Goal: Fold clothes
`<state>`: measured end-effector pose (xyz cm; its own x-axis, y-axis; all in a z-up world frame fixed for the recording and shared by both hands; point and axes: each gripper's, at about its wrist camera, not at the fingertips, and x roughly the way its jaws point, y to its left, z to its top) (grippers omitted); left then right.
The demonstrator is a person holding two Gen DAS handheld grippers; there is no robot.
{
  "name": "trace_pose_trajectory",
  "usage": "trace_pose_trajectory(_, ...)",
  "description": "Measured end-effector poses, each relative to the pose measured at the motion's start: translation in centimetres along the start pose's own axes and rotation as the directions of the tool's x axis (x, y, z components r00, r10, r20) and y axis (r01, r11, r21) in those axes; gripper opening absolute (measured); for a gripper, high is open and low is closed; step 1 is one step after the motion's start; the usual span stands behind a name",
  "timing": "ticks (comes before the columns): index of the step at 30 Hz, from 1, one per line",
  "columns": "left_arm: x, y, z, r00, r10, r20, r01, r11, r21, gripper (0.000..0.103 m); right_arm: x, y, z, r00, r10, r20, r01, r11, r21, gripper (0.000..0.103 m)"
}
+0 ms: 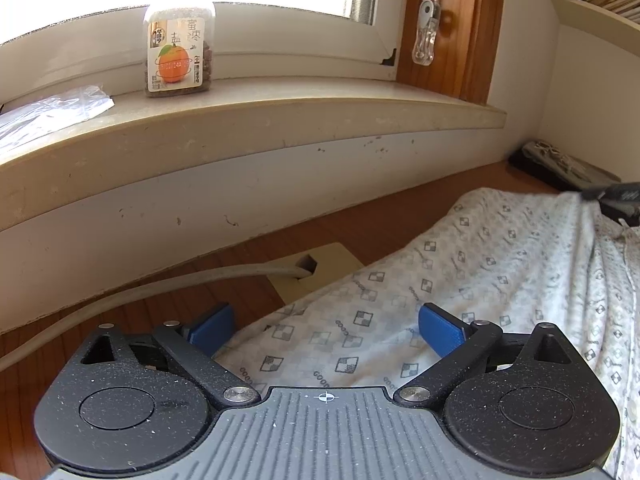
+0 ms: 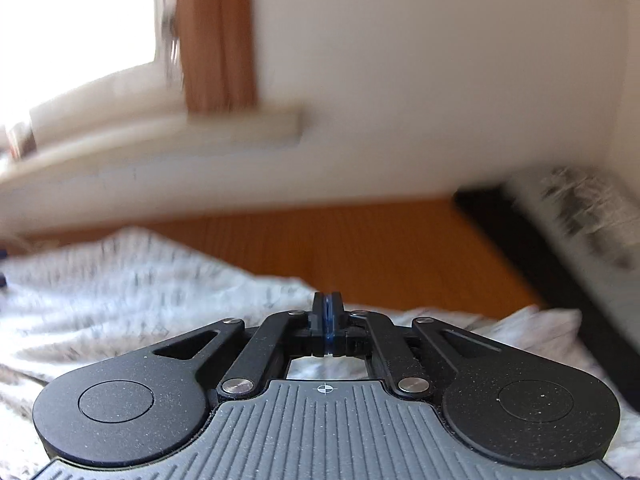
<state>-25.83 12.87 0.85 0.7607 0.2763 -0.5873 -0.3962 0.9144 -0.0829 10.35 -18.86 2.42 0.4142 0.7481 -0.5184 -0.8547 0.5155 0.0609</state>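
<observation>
While the left tongs sit wide open, the cloth runs right up between their blue pads, lying flat on the wooden surface and not pinched by anything on that side. It's a white cloth with a printed pattern of little checkered squares and what looks like "GOOD" repeated beside them, though the letters are small and I wouldn't swear to it. It stretches away to the right, where it lifts up toward a dark tip at the picture's edge.

On the right side the right tongs are pressed fully together, pads touching. That view is blurry, so I can't tell whether any fabric is caught between them; the cloth lies bunched under and to the left of them.

A jar stands on the windowsill with an orange pictured on its label plus Chinese characters I can't read properly. Next to it lies a clear plastic bag. A grey cable runs across the surface into a beige plate.

Both tongs tilt down toward the surface at a moderate angle.
</observation>
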Motion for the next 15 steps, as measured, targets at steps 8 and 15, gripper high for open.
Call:
trace_pose_trajectory(8,0.1,0.0,0.1,1.0,0.002,-0.005,-0.002,1.0,0.004,0.1,-0.7,-3.9,-1.8,0.998,-0.023,-0.058,0.03,0.993,0.111,0.007)
trace_pose_trajectory(15,0.3,0.0,0.1,1.0,0.011,-0.012,-0.011,1.0,0.003,0.101,0.2,-0.1,-1.1,0.993,0.118,0.001,-0.117,0.991,0.063,0.025)
